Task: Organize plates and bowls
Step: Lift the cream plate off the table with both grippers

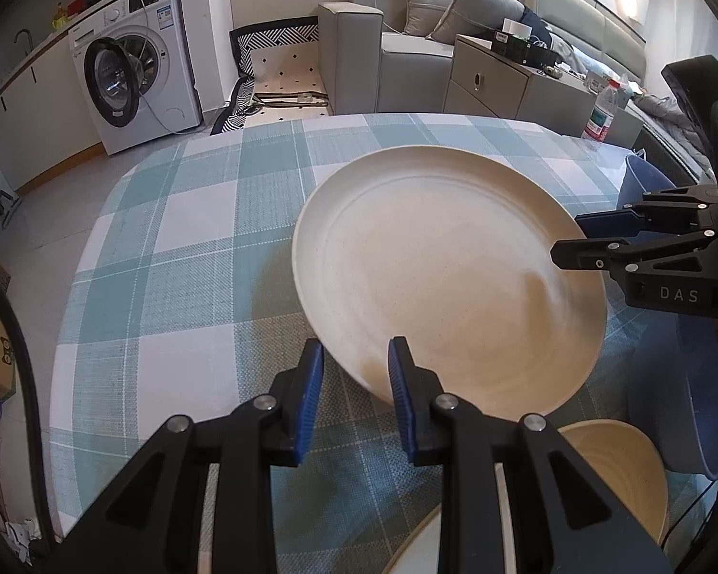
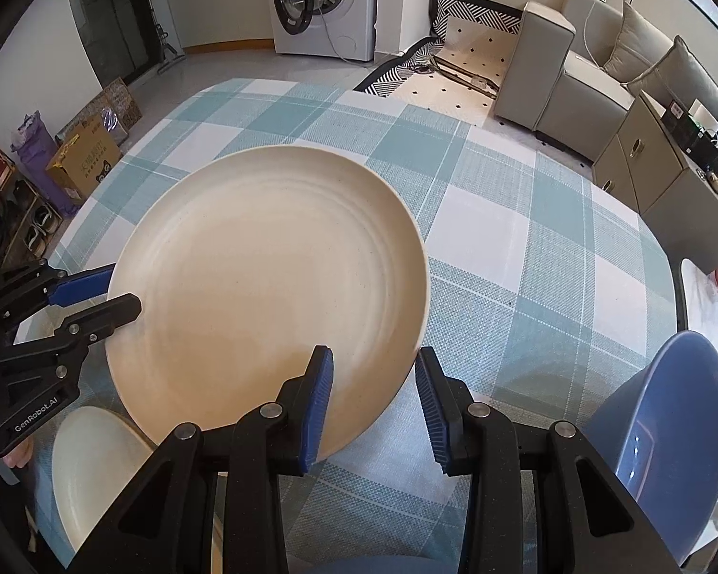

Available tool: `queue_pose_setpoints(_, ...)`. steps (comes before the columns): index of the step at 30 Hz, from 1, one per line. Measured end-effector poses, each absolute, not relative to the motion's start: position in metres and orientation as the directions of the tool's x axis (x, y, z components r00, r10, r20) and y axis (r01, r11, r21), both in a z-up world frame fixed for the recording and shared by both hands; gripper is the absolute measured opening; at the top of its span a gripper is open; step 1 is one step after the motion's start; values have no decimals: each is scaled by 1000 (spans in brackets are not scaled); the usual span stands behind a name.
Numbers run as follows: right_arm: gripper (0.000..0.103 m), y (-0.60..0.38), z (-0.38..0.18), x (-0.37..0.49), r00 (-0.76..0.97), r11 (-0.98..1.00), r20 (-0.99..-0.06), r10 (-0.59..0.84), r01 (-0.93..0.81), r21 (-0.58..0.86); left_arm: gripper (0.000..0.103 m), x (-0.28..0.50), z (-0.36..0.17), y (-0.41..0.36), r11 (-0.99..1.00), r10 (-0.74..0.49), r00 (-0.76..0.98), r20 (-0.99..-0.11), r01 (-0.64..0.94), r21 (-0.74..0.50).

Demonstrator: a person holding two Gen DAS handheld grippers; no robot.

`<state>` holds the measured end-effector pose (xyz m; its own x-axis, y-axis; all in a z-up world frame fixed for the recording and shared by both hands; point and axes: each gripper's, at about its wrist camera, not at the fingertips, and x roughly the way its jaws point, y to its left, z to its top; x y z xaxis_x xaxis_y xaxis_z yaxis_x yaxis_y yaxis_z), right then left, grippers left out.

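Plate (image 1: 435, 277), cream and round, is being held tilted above the checked worktop (image 1: 177, 239), gripped at two points on its rim. The left hand-held gripper (image 1: 354, 382) is clamping the plate's near edge in the left wrist view: one blue pad is lying under the rim and the other on the upper face. In the right wrist view the same gripper (image 2: 124, 294) is entering from the left, its two fingers closing over the rim from above and below. The right hand-held gripper (image 2: 373, 392) is clamping the opposite edge; its left pad is pressing on the plate's upper face, while its right pad is showing past the rim, so contact there cannot be told. From the left wrist view this gripper (image 1: 567, 239) is reaching in from the right, its fingers straddling the rim.

A second cream plate (image 2: 95, 469) is lying on the worktop below the raised one, near the left gripper. A blue bowl (image 2: 670, 421) is resting near the worktop's right edge. A washer (image 1: 134, 57) with its door open and a grey sofa (image 1: 407, 38) are standing beyond the worktop.
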<state>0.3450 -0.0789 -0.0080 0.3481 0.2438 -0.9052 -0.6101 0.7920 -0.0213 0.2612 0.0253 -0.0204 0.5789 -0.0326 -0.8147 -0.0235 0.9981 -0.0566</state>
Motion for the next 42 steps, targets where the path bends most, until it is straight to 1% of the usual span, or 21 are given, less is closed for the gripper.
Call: queue_pose_setpoints(42,37,-90,72,264,454,774,-810,370,-633,-1,26,196,45,29,997,12,694,-719,-66,-47)
